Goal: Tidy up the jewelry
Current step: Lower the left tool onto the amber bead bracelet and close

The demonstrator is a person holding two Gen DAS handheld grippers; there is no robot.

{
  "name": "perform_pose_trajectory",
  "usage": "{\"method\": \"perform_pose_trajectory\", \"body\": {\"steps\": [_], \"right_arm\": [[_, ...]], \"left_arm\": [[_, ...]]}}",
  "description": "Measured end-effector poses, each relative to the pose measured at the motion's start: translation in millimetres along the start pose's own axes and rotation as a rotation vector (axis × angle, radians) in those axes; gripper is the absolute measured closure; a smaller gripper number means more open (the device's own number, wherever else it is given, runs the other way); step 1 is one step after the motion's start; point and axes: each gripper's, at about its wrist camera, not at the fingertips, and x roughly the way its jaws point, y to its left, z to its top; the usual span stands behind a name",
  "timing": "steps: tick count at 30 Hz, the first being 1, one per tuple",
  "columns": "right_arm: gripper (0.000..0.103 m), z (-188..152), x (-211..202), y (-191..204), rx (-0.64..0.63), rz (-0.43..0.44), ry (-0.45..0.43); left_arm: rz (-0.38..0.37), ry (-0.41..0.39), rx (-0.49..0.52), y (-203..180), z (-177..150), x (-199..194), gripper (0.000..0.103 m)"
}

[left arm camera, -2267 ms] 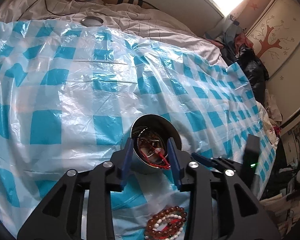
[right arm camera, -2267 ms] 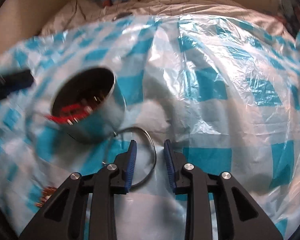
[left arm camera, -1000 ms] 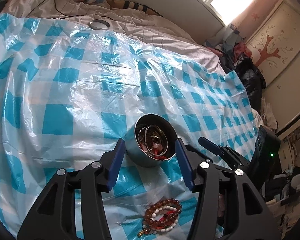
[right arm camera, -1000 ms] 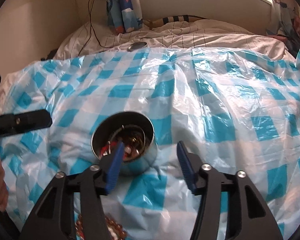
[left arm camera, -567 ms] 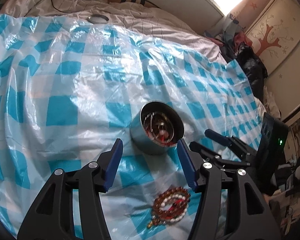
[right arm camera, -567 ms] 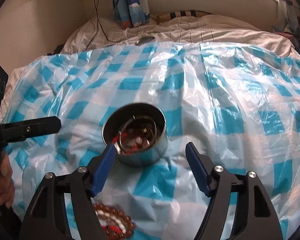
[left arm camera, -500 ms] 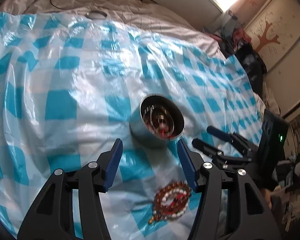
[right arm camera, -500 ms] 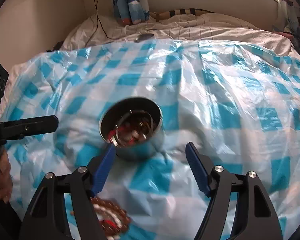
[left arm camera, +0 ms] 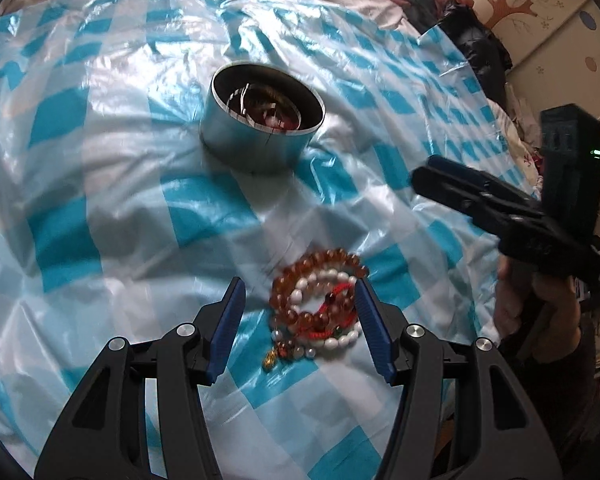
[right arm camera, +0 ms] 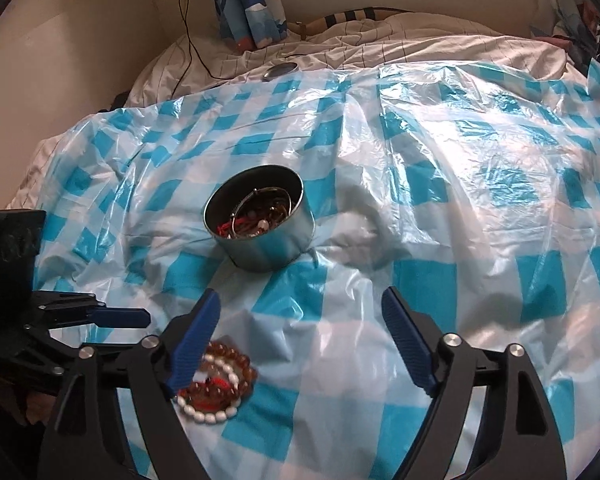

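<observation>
A round metal tin point(left arm camera: 259, 120) holding red cord, rings and beads stands on the blue-and-white checked plastic sheet point(left arm camera: 99, 184); it also shows in the right wrist view point(right arm camera: 259, 220). A pile of amber, white and red bead bracelets point(left arm camera: 320, 304) lies on the sheet between the open jaws of my left gripper point(left arm camera: 297, 308), above the sheet. In the right wrist view the bracelets point(right arm camera: 215, 384) lie by my right gripper's left finger. My right gripper point(right arm camera: 300, 324) is open wide and empty, short of the tin. It shows from the side in the left wrist view point(left arm camera: 480, 196).
The sheet covers a bed with a white striped cover point(right arm camera: 340, 52). A small metal lid point(right arm camera: 279, 70) lies at the sheet's far edge. A cable point(right arm camera: 191, 40) runs down the wall. A cupboard with a tree pattern point(left arm camera: 540, 20) and dark bags point(left arm camera: 476, 48) stand at the right.
My left gripper has pulled back from the tin and now straddles the bead bracelets. My right gripper has opened wider and drawn back from the tin.
</observation>
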Motion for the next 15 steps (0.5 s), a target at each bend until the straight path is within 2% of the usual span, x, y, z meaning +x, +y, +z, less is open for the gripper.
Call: {"method": "perform_pose_trajectory", "body": {"steps": [8,15], "right_arm": [[0.023,-3,-9,-13,0.056,0.029,0.003],[0.023,-4,-10,-12,0.046,0.036,0.007]], "left_arm": [[-0.017,0.034,-0.017,-2,1,20,0.049],[-0.023,0.059,-0.036,-5,3,36,0.049]]}}
